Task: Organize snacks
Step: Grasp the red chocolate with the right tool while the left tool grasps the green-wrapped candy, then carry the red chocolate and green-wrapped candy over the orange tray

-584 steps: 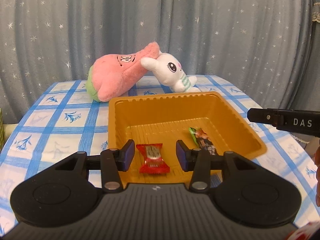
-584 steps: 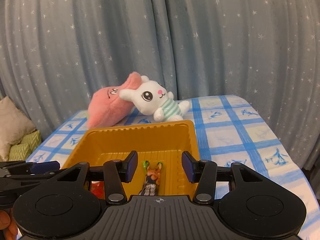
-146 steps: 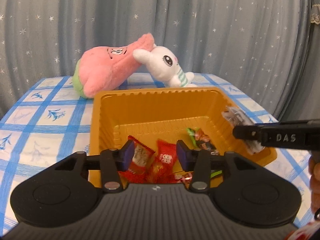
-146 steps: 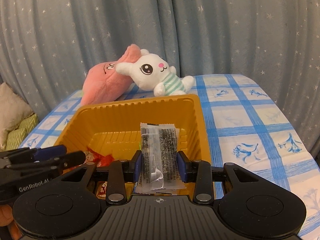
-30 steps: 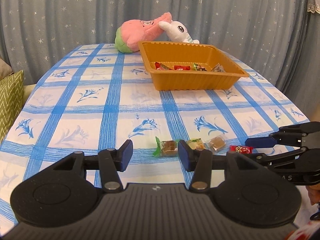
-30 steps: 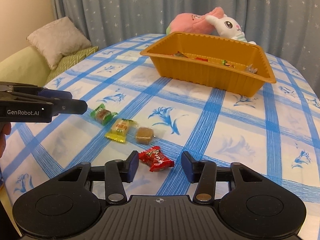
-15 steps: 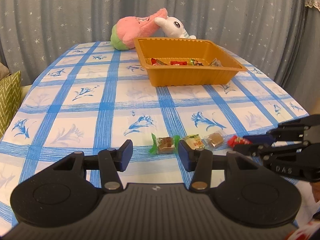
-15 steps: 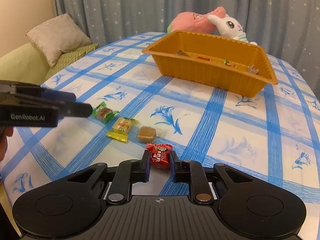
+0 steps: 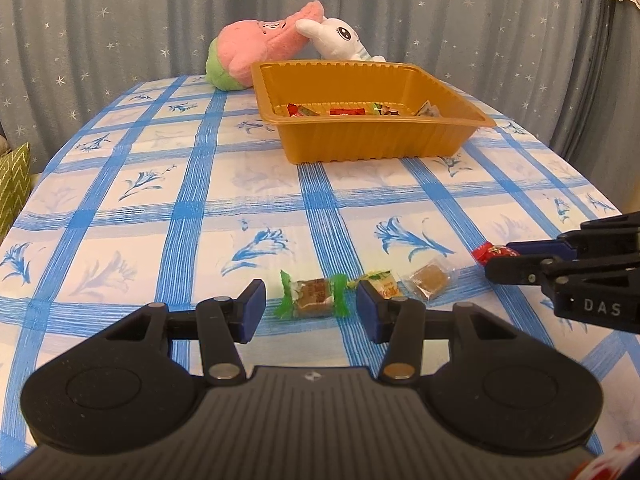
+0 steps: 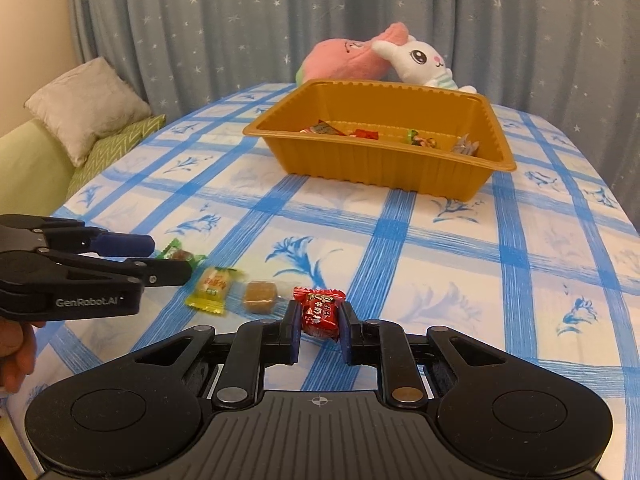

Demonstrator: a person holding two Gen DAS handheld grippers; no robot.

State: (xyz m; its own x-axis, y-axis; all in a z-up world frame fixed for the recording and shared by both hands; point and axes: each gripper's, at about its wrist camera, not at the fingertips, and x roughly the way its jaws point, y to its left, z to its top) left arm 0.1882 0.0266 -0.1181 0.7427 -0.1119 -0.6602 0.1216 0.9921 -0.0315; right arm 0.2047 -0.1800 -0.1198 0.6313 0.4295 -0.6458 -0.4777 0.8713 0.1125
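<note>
Red-wrapped candy [image 10: 320, 312] sits pinched between the two fingers of the right tool [image 10: 319, 334], low over the blue-checked tabletop [image 10: 460, 264]. Just left of it lie three more sweets in a row — a brown caramel [image 10: 260, 297], a yellow-wrapped candy [image 10: 214, 284] and a green-wrapped candy [image 9: 314, 294]. The left tool [image 9: 310, 308] hovers with its fingers spread wide on either side of the green one, not touching it. Farther back stands the orange tray [image 9: 372, 140] holding several snacks — their labels are too small to read. Behind the tray rest a pink plush [image 9: 260, 54] and a white bunny plush [image 9: 340, 42], against a starry grey curtain [image 9: 460, 16].
</note>
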